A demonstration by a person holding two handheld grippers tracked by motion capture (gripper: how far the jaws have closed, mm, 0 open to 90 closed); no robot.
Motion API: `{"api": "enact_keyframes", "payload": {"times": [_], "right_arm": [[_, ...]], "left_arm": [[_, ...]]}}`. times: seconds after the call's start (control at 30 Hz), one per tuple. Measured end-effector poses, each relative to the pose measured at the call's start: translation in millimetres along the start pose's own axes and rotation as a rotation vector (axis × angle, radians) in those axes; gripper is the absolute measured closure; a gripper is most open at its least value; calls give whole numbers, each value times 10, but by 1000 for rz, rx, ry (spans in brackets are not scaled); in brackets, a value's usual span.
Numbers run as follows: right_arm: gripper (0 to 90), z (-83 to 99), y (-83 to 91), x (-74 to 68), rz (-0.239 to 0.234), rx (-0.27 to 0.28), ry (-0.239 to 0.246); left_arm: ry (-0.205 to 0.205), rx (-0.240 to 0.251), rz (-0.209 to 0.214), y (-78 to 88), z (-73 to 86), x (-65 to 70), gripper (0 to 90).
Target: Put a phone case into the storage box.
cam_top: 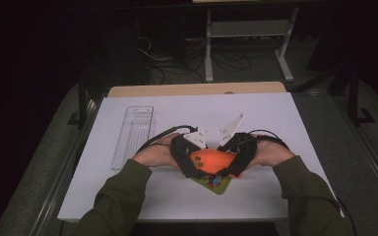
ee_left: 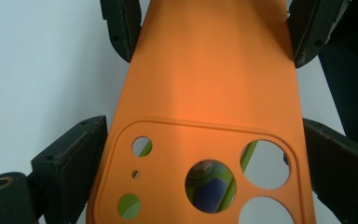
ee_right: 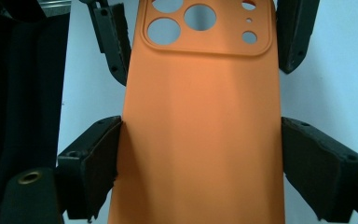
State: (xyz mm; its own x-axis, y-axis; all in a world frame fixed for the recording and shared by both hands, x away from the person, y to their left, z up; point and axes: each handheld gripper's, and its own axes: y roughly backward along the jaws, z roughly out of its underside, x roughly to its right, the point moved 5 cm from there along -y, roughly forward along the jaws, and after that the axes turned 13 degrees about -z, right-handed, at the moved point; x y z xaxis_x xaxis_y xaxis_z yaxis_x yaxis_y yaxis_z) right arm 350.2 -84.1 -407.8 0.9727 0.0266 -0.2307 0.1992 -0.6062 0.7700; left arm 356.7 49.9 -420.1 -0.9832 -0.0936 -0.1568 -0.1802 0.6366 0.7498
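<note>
Holding the orange phone case (ee_left: 214, 70) by both ends, my left gripper (cam_top: 189, 160) and right gripper (cam_top: 234, 157) clamped on its edges, I should keep it level above the green card (cam_top: 221, 187).

A white counter (cam_top: 128, 196) with a strip of bare wood (cam_top: 197, 89) along its far edge carries a clear plastic tray (cam_top: 134, 133), which lies lengthwise on the left part, well apart from the green card (cam_top: 220, 186) near the middle. Beyond the counter, on the dark floor, stands the white metal frame of another table (cam_top: 209, 49), with a tangle of black cables (cam_top: 177, 61) beside it. Grey carpet (cam_top: 354, 147) runs along both sides.
</note>
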Motion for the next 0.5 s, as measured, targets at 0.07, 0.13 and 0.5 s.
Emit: {"api": "enact_keyframes", "payload": {"times": [0.07,0.13,0.5], "right_arm": [[150,-2,-1,-1,0,0,0],[151,-2,0,-2,3,-4,4],[150,1,-16,-18,-18,-5,5]], "left_arm": [[-7,0,8,-4,0,10,78],[-5,-1,11,-9,2,17,85],[-21,-8,21,-4,16,19,138]]}}
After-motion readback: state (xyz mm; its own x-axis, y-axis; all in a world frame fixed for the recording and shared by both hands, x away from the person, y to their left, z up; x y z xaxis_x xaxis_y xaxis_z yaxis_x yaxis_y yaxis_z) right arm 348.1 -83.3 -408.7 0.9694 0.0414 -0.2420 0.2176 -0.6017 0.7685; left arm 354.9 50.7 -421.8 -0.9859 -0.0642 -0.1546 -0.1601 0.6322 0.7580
